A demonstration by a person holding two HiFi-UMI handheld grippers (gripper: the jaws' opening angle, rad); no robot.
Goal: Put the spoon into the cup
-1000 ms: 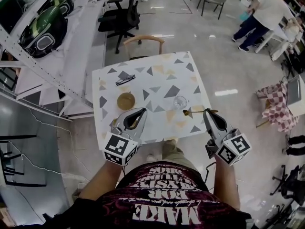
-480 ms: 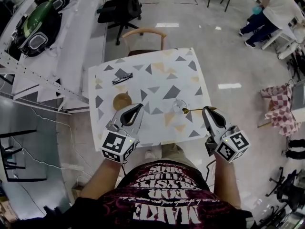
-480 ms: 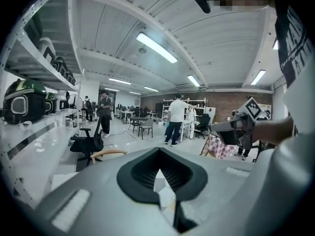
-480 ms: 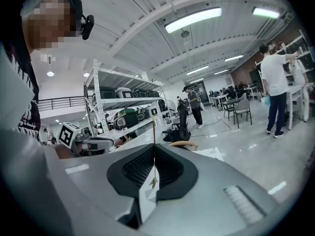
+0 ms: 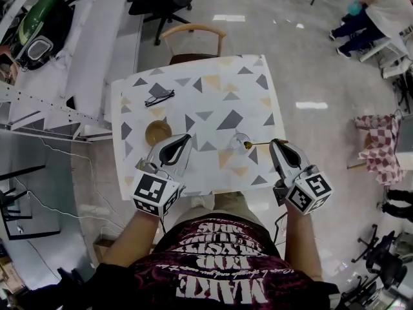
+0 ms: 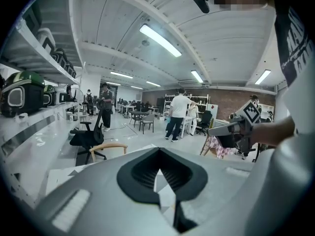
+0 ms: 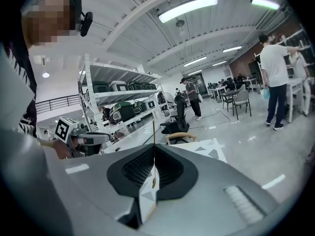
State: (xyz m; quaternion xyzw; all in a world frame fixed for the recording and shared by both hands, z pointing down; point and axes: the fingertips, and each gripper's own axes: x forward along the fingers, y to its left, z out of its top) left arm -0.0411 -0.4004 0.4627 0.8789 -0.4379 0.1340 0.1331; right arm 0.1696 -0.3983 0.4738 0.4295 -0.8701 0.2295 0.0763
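Observation:
A clear glass cup [image 5: 239, 140] stands on the patterned table [image 5: 213, 102] near its front right. My right gripper [image 5: 276, 142] is shut on the handle of a gold spoon [image 5: 258, 144], which lies level and points left, its bowl at the cup's right rim. In the right gripper view the spoon [image 7: 153, 132] is a thin line sticking out past the closed tips [image 7: 154, 150]. My left gripper [image 5: 189, 136] hovers over the table's front left, left of the cup, shut with nothing in it; its tips [image 6: 158, 150] meet.
A brown round saucer [image 5: 157, 132] lies just beyond my left gripper, and a pair of spectacles [image 5: 159, 97] lies farther back. A wooden chair [image 5: 193, 34] stands at the table's far side. Shelving [image 5: 39, 18] runs along the left; people [image 5: 381, 15] stand far right.
Both grippers have come forward and lower over the table's front edge. The spoon's bowl has moved from in front of the cup to its right rim.

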